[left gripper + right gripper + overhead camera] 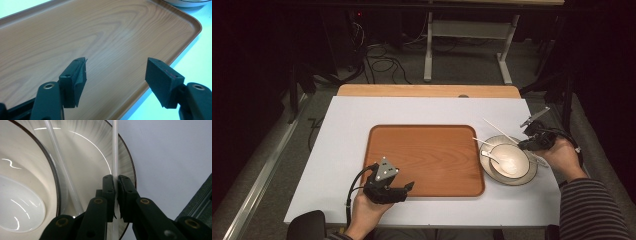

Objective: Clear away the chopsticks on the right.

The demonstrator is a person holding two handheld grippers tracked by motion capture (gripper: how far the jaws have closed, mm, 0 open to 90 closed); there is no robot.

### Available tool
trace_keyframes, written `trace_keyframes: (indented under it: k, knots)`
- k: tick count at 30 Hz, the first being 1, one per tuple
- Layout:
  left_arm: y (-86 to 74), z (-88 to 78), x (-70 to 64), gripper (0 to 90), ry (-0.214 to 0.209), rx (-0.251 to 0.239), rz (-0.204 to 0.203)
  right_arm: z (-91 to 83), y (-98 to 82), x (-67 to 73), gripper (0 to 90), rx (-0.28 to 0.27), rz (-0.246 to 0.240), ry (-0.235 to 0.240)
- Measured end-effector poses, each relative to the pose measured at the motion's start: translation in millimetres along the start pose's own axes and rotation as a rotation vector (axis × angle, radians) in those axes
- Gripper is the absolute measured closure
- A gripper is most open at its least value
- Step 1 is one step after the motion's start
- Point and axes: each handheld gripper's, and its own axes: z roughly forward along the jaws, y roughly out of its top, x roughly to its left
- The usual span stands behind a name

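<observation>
A: Where is my right hand-held gripper (116, 195)?

B: At the right rim of the plate (100, 157), over the table (347, 150). Its jaws are clamped together on one white chopstick (115, 150), which runs straight out between them across the plate's edge.

A: And the second chopstick (60, 165)?

B: Just beside it, loose, lying slantwise on the plate against the bowl (22, 195). In the high view a white spoon (494, 157) rests in that bowl.

A: My left hand-held gripper (116, 75)?

B: Jaws apart, nothing between them, hanging over the near right corner of the wooden tray (105, 32).
</observation>
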Motion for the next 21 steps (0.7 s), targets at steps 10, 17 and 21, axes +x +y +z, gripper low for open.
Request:
trace_keyframes:
  k: [10,17,21]
  knots:
    - [1.3,-0.2,0.4,33.6,-0.009,-0.003,0.008,-27.5,-9.3,0.8,86.2,-0.075,0.042,-0.026]
    - [6.0,4.9,0.2,33.5,-0.028,-0.003,0.024,-78.3,-15.3,30.6,86.2,-0.195,0.076,-0.024]
    - [8.8,6.9,-0.5,33.4,-0.045,-0.005,0.037,-95.2,-14.2,60.1,86.1,-0.229,0.052,-0.004]
